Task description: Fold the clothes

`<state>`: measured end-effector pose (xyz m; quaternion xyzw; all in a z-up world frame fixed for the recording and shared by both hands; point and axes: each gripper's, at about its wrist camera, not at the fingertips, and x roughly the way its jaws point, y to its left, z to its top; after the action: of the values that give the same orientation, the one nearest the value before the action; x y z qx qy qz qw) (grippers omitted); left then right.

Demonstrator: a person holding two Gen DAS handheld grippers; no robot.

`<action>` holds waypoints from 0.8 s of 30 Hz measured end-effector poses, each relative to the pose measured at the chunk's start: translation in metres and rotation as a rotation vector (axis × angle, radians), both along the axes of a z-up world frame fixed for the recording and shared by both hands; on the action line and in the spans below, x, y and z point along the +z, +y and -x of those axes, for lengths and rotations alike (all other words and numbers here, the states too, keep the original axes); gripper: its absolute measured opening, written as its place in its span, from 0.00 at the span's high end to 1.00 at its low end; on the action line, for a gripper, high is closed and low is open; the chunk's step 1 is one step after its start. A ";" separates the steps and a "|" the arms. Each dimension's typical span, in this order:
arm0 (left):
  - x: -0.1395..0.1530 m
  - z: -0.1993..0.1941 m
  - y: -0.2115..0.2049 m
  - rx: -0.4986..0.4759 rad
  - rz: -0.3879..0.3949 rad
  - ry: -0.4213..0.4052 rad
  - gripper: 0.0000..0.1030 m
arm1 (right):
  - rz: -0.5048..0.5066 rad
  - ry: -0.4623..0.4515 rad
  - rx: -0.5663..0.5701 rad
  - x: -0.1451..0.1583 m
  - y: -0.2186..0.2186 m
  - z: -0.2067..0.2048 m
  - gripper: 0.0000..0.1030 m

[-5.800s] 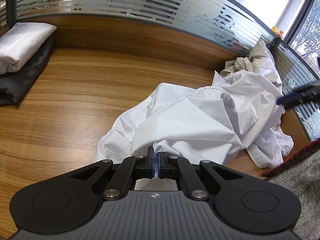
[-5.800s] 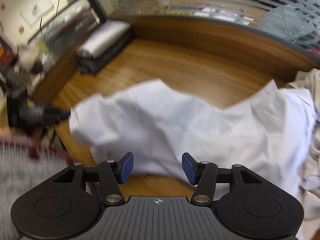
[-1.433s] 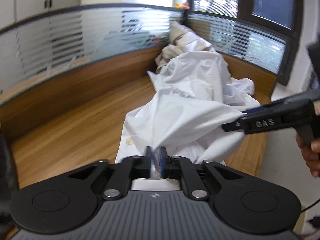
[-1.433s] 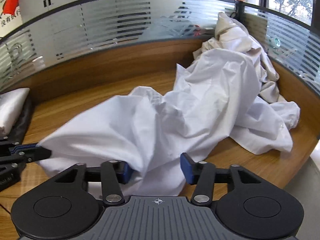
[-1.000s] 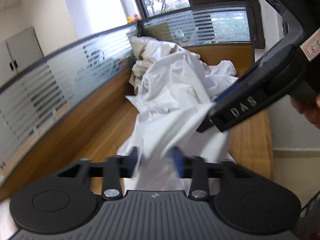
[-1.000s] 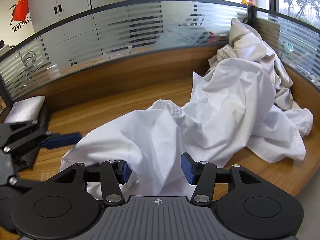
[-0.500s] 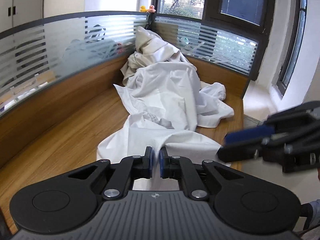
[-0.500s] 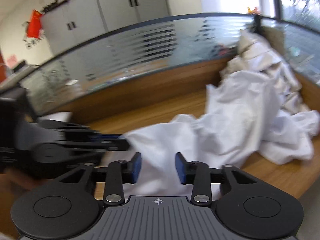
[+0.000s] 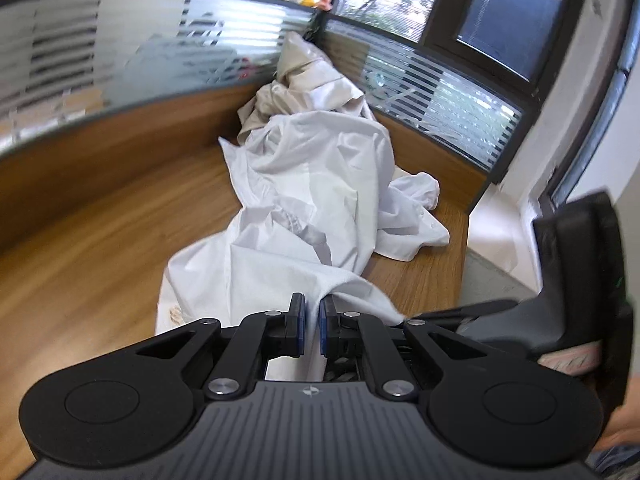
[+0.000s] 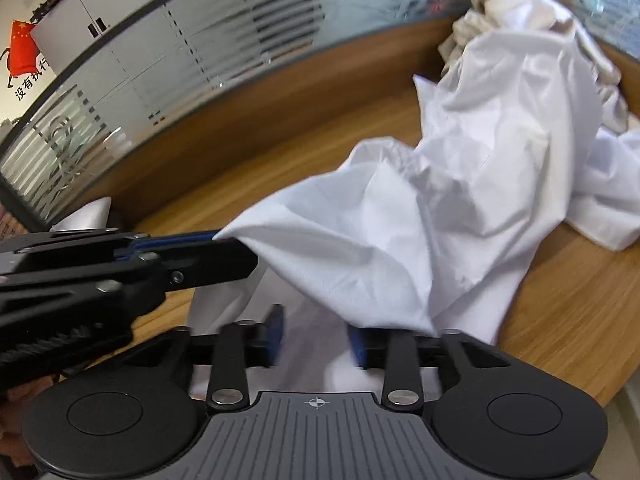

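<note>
- My left gripper (image 9: 310, 322) is clamped on a corner of the white garment (image 9: 304, 216), lifted off the wooden desk (image 9: 100, 248).
- My right gripper (image 10: 316, 338) has just been opening; its blue pads (image 10: 274, 334) stand apart with white cloth between, not pinched.
- The garment trails back onto a crumpled clothes heap (image 10: 560, 40) in the desk corner.
- No containers in sight.

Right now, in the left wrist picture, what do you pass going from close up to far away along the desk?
Left hand-held gripper → white garment pinched in it → beige garment heaped in the corner → frosted glass partition.
</note>
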<state>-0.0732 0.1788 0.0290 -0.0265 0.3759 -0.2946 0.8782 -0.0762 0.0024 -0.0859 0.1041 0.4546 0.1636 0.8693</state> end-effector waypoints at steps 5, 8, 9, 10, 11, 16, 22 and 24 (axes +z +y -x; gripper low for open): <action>-0.011 -0.013 0.005 0.052 0.051 0.085 0.93 | 0.068 0.008 0.041 -0.019 0.017 -0.004 0.48; -0.017 -0.018 0.007 0.083 0.063 0.123 0.93 | 0.101 0.008 0.036 -0.032 0.022 -0.009 0.54; -0.019 -0.020 0.008 0.096 0.066 0.135 0.93 | 0.108 0.017 0.039 -0.036 0.024 -0.012 0.62; -0.021 -0.022 0.010 0.110 0.071 0.146 0.93 | 0.117 0.026 0.045 -0.039 0.025 -0.014 0.70; -0.021 -0.024 0.012 0.120 0.075 0.155 0.93 | 0.125 0.030 0.054 -0.041 0.025 -0.015 0.84; -0.012 -0.025 0.021 0.116 0.108 0.171 0.77 | 0.120 0.021 0.091 -0.037 0.016 -0.007 0.95; 0.005 -0.026 0.031 0.069 0.170 0.167 0.30 | 0.140 -0.015 0.132 -0.019 0.001 0.017 0.96; 0.003 -0.033 0.034 0.079 0.180 0.183 0.26 | 0.150 -0.020 0.141 -0.016 -0.004 0.025 0.96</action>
<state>-0.0405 0.2127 0.0318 -0.1469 0.4251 -0.2885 0.8453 -0.1017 -0.0021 -0.1015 0.0048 0.4632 0.1908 0.8654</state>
